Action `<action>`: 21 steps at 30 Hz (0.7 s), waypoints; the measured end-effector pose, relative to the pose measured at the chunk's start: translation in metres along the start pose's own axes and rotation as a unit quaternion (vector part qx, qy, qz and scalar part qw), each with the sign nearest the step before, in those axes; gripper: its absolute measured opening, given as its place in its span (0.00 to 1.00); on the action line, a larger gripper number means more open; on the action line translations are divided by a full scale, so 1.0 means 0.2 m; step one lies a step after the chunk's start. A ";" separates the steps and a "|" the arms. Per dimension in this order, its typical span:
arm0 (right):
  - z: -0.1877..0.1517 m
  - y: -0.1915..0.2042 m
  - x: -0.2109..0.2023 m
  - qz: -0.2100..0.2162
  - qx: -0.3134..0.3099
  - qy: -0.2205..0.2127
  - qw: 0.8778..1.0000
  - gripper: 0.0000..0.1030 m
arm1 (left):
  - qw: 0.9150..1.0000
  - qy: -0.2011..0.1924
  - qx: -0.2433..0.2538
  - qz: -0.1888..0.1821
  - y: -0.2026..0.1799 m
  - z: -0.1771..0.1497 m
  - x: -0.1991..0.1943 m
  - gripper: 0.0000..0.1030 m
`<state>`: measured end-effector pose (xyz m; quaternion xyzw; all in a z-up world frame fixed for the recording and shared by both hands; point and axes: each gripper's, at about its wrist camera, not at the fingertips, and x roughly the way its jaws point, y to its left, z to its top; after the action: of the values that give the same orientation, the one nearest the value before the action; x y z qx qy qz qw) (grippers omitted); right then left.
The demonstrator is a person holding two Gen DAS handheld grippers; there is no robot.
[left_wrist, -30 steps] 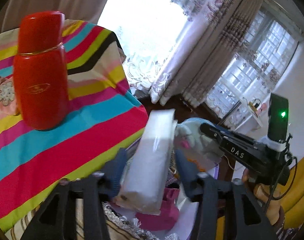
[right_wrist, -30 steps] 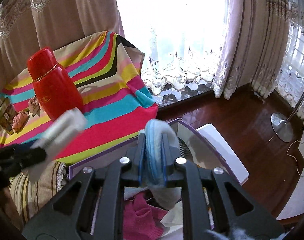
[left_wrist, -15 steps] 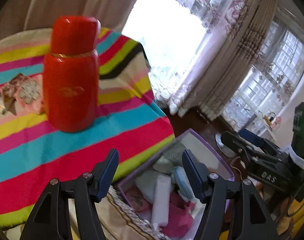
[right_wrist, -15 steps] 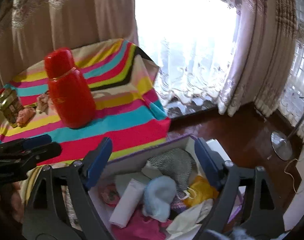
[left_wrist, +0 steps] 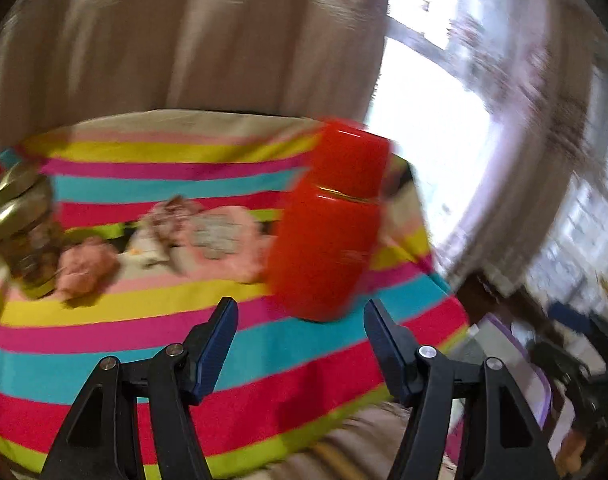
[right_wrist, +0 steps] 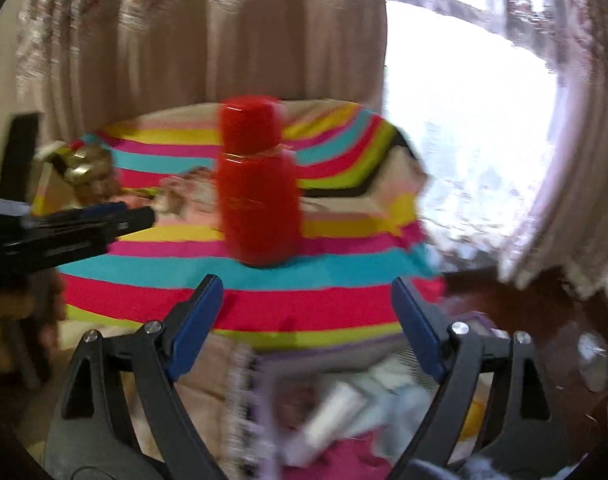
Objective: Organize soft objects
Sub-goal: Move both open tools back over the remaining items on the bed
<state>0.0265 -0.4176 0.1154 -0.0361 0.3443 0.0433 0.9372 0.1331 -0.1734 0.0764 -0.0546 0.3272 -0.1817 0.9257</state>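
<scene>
My left gripper (left_wrist: pixel 300 312) is open and empty above the striped tablecloth (left_wrist: pixel 144 344). Ahead of it lie soft pink items: a small pink bundle (left_wrist: pixel 86 266) and a flat pink pouch (left_wrist: pixel 220 240). My right gripper (right_wrist: pixel 306 290) is open and empty above the purple box (right_wrist: pixel 264 400). The box holds soft things: a white roll (right_wrist: pixel 332 412), a pale blue piece (right_wrist: pixel 400 396) and pink cloth (right_wrist: pixel 344 460). The left gripper also shows at the left of the right wrist view (right_wrist: pixel 144 212). Both views are blurred.
A tall red flask (left_wrist: pixel 332 220) stands on the cloth just ahead of the left gripper; it also shows in the right wrist view (right_wrist: pixel 256 184). A gold-lidded jar (left_wrist: pixel 16 216) stands at the far left. Curtains and a bright window are behind. Dark wood floor (right_wrist: pixel 544 320) lies right.
Both grippers opened and dropped the white roll and the blue piece into the box. Both have since swung left toward the table and the pink items.
</scene>
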 end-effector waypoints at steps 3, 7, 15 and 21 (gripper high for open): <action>0.03 0.12 0.05 0.012 -0.013 0.005 1.000 0.85 | 0.998 -0.014 -0.055 0.034 0.25 0.03 -0.03 0.64; 0.07 0.27 0.15 0.035 -0.026 0.016 0.999 0.85 | 0.989 -0.033 -0.116 0.087 0.54 0.06 -0.04 0.64; 0.16 0.47 0.38 0.076 -0.028 0.047 0.996 0.85 | 0.972 -0.037 -0.185 0.141 0.95 0.11 0.02 0.64; 0.22 0.62 0.52 0.092 -0.048 0.059 0.993 0.85 | 0.964 -0.010 -0.213 0.156 1.11 0.13 0.21 0.64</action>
<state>0.1205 -0.2845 0.0757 -0.0513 0.3982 0.1436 0.9045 0.2463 0.0162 0.0221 -0.2011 0.3538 0.0395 0.9126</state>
